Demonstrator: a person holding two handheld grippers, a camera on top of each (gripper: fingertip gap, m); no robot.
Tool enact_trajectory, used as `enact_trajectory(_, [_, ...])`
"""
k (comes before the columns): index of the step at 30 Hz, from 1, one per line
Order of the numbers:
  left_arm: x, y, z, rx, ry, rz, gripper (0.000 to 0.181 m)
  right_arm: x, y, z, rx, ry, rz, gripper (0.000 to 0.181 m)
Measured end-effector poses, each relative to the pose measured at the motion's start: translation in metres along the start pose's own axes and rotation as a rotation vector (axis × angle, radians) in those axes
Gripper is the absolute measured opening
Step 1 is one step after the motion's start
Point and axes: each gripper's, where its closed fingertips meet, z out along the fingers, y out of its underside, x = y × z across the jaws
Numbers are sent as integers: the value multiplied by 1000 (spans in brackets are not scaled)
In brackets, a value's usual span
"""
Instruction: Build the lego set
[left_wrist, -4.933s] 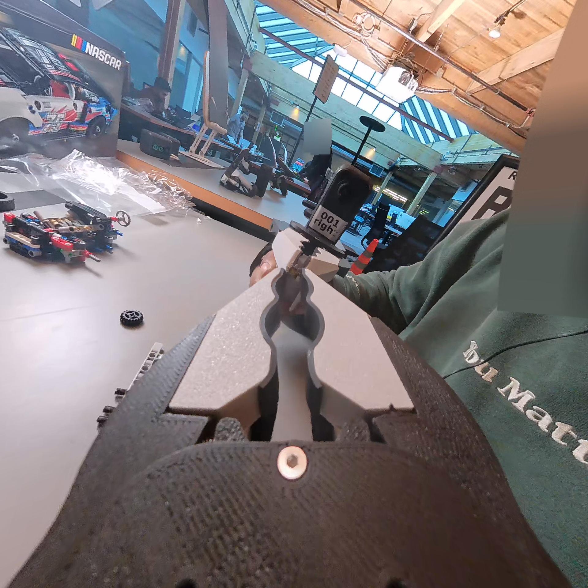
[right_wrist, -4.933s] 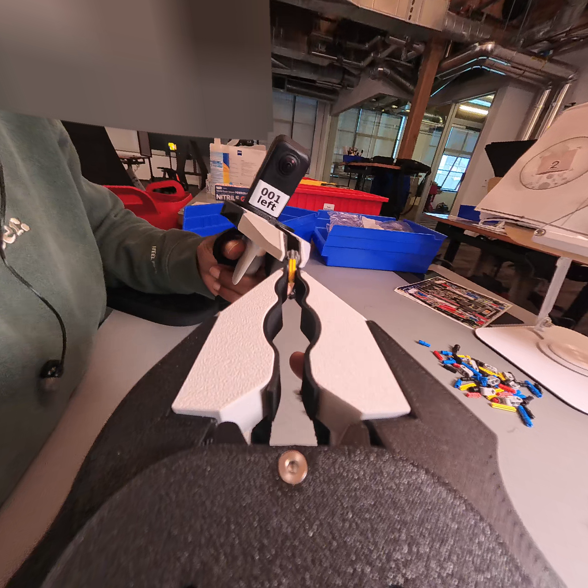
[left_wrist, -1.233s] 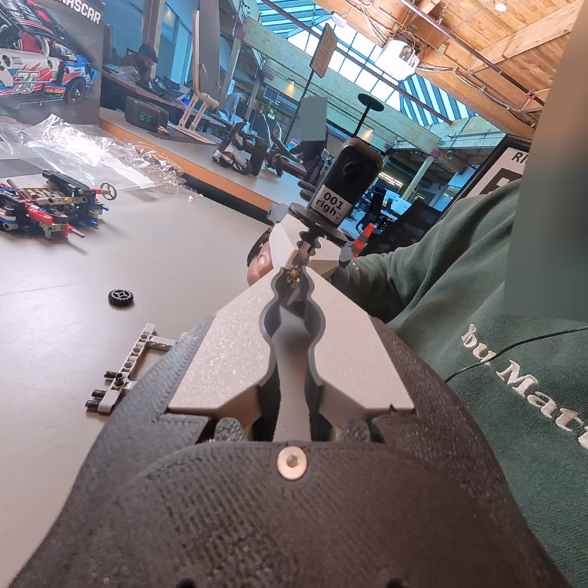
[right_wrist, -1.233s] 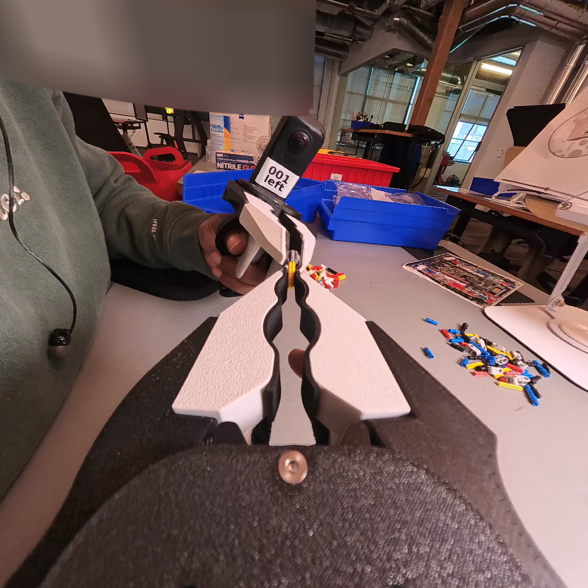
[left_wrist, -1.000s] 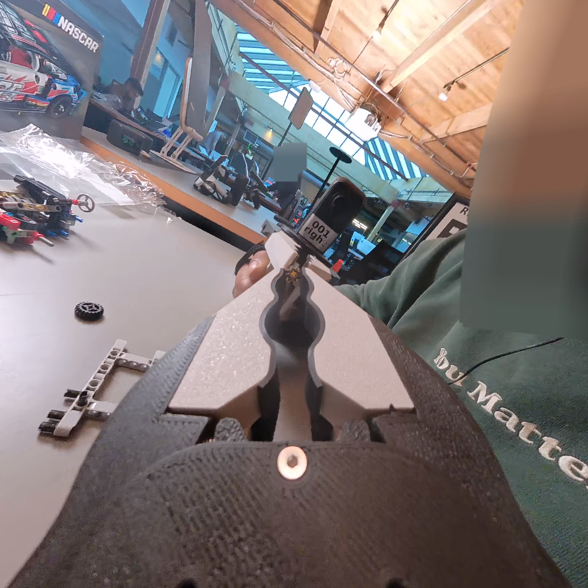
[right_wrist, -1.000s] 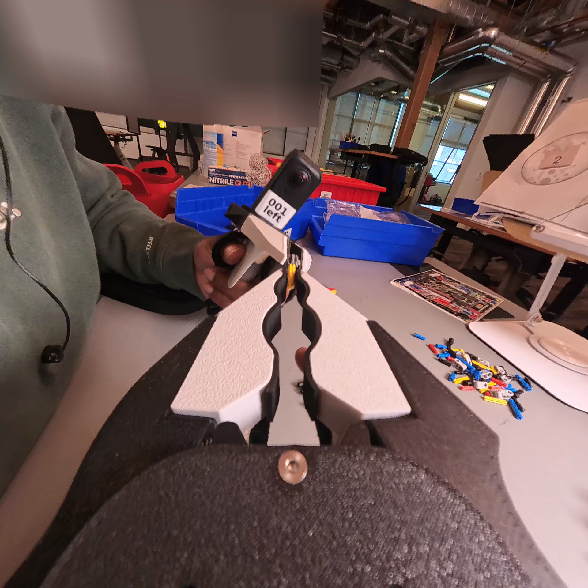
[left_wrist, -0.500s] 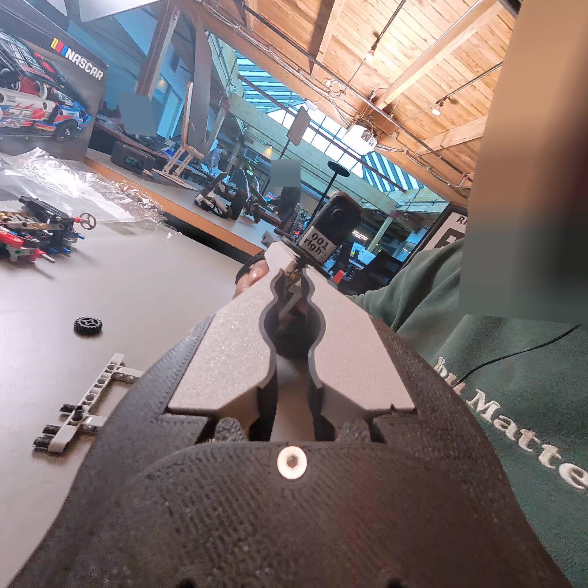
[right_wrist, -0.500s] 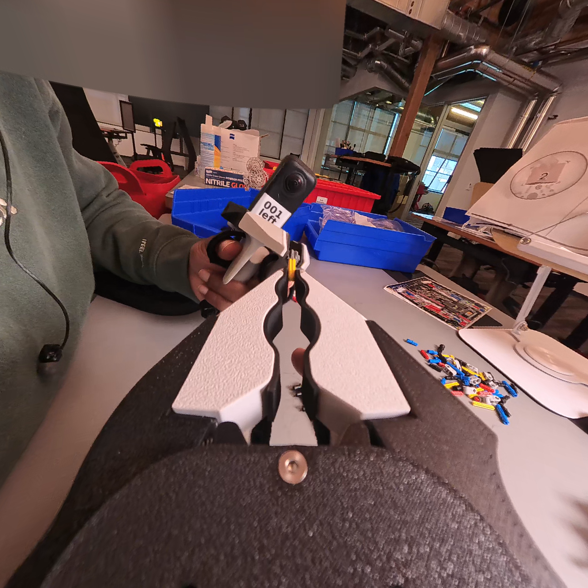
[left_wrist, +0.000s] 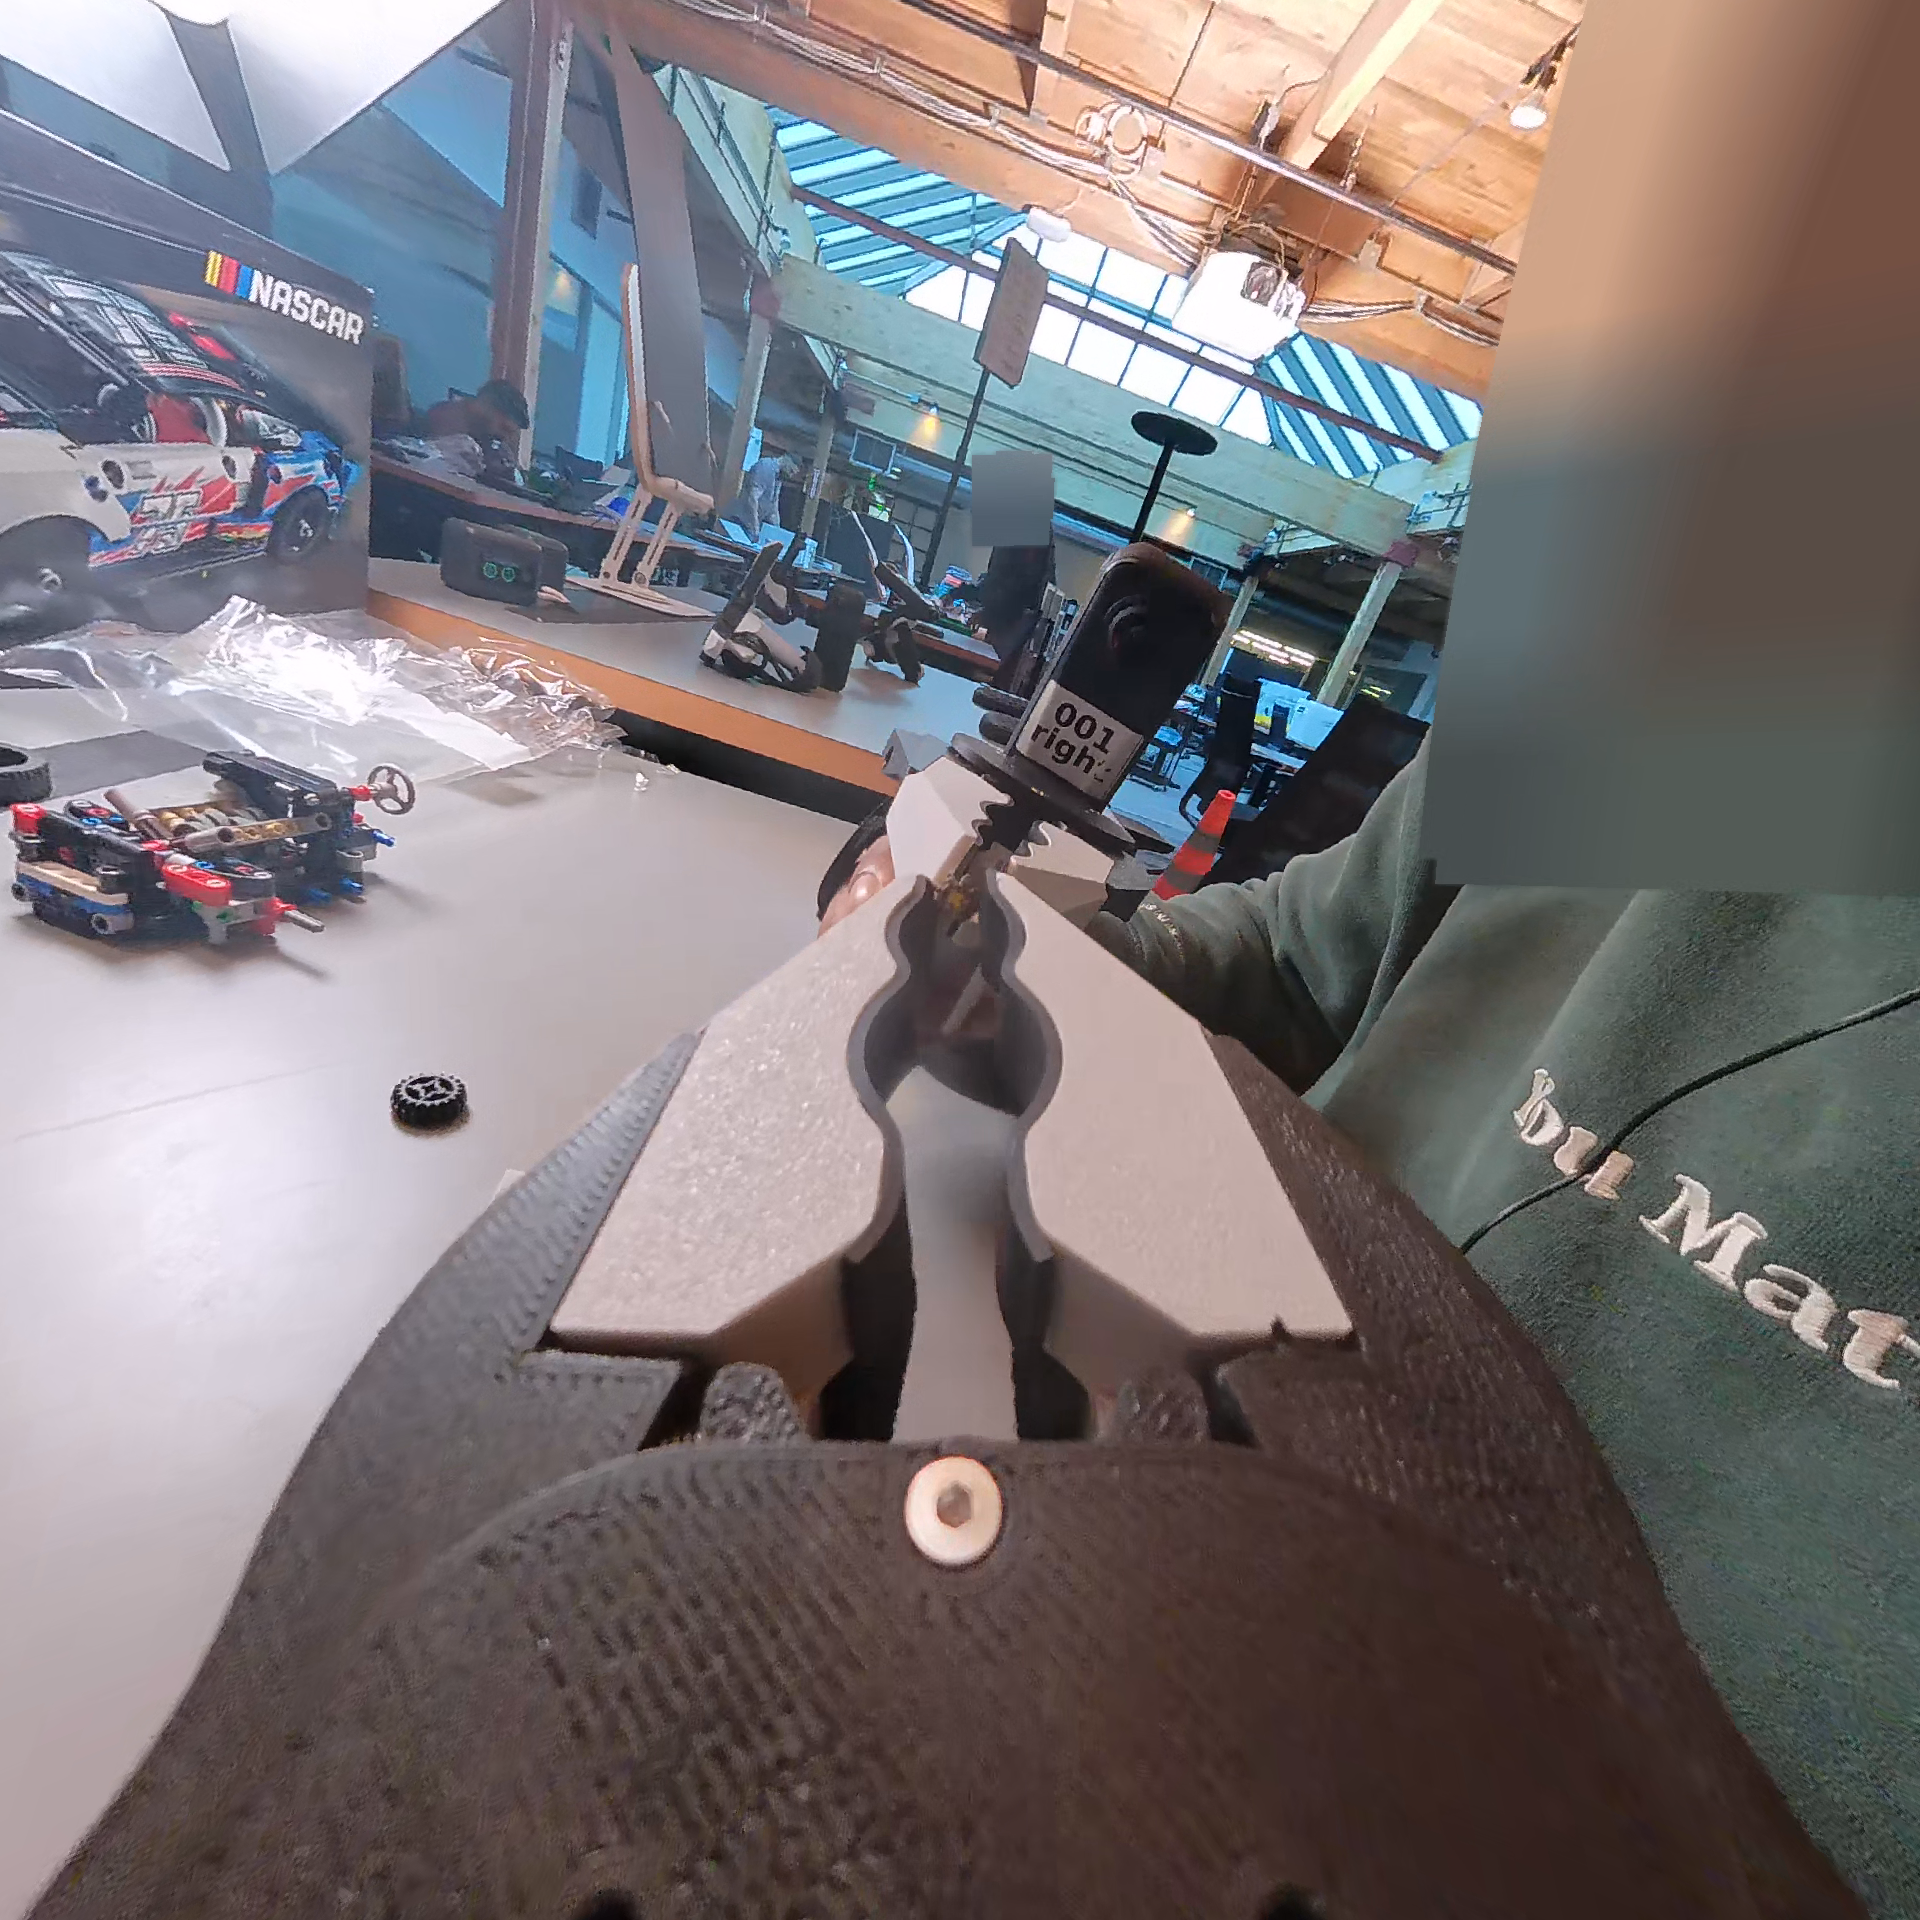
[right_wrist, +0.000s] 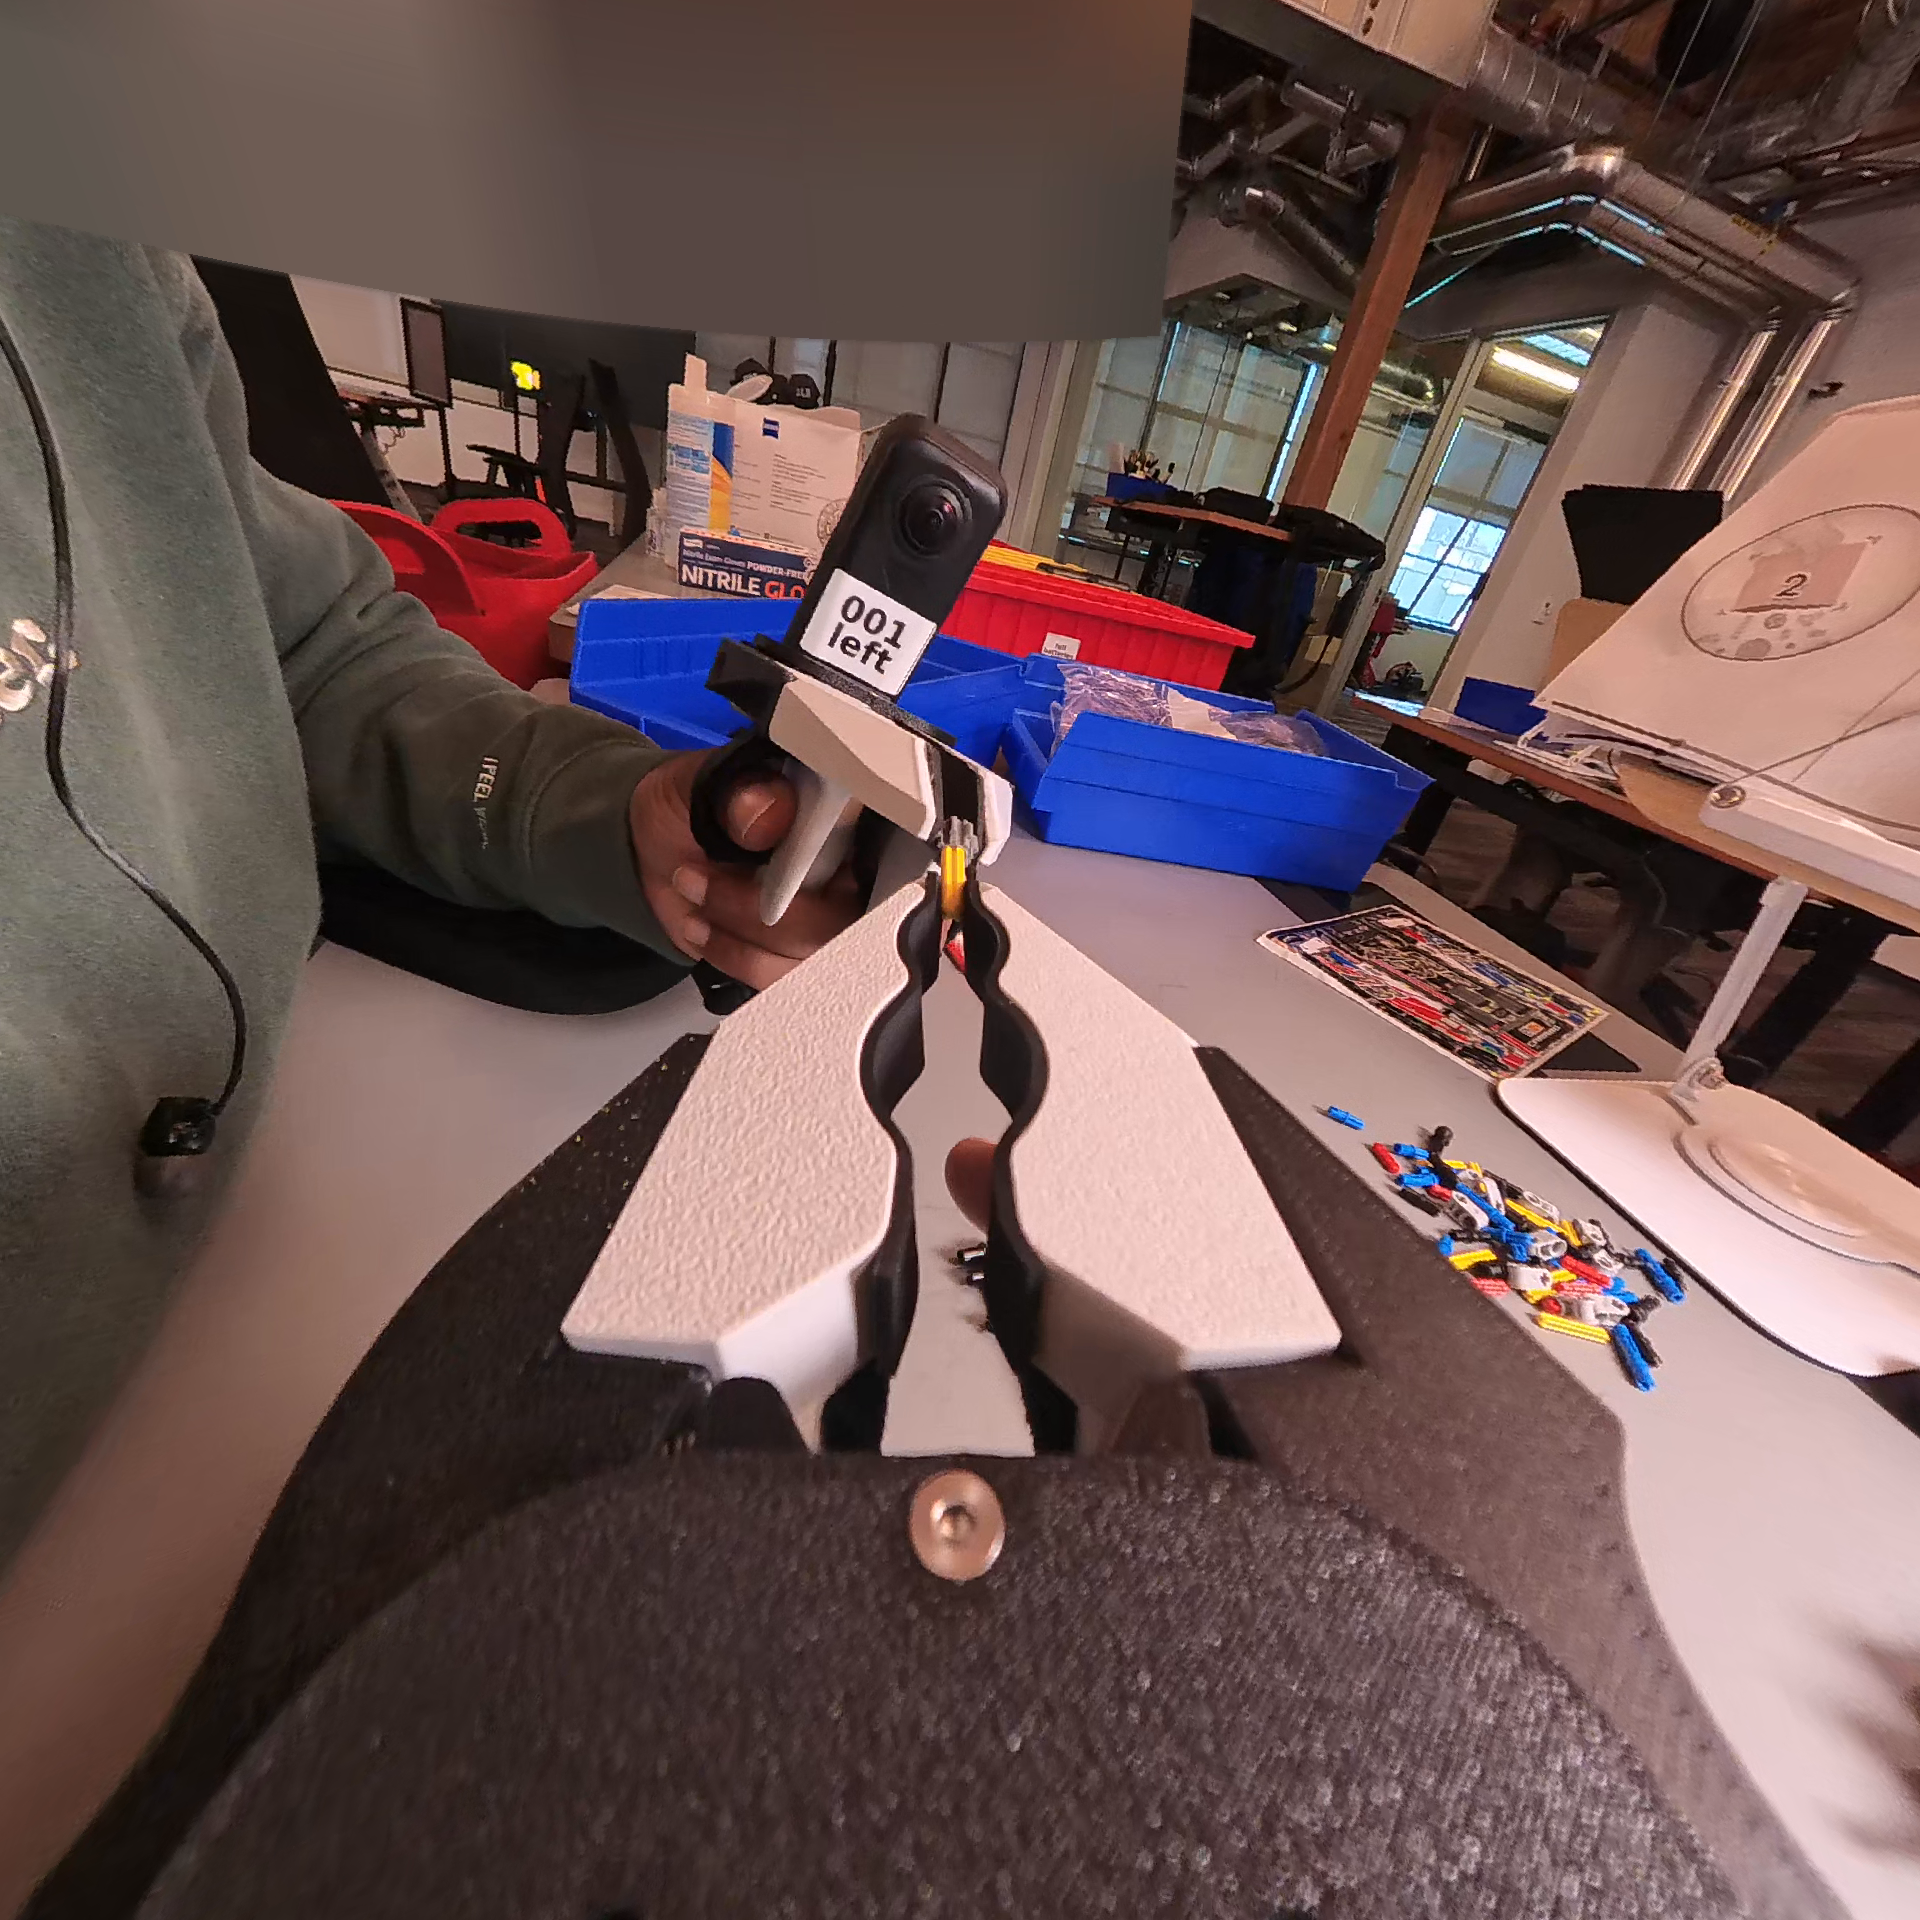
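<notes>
The smooth grey table (left_wrist: 582, 935) carries a part-built black lego chassis (left_wrist: 192, 857), a small black gear (left_wrist: 429, 1093), crumpled clear plastic wrap (left_wrist: 343, 681) and (farther right) scattered multicoloured lego pieces (right_wrist: 1527, 1242).

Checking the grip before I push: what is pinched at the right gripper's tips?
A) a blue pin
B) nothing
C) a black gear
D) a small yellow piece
D: the right gripper is shut on a small yellow piece, tip to tip with the left gripper.
</notes>
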Motion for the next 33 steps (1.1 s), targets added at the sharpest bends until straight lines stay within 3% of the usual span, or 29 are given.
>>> enact_trajectory(33, [1, 6, 0, -52, -37, 138, 6, -1, 3, 0, 0, -21, 27, 2])
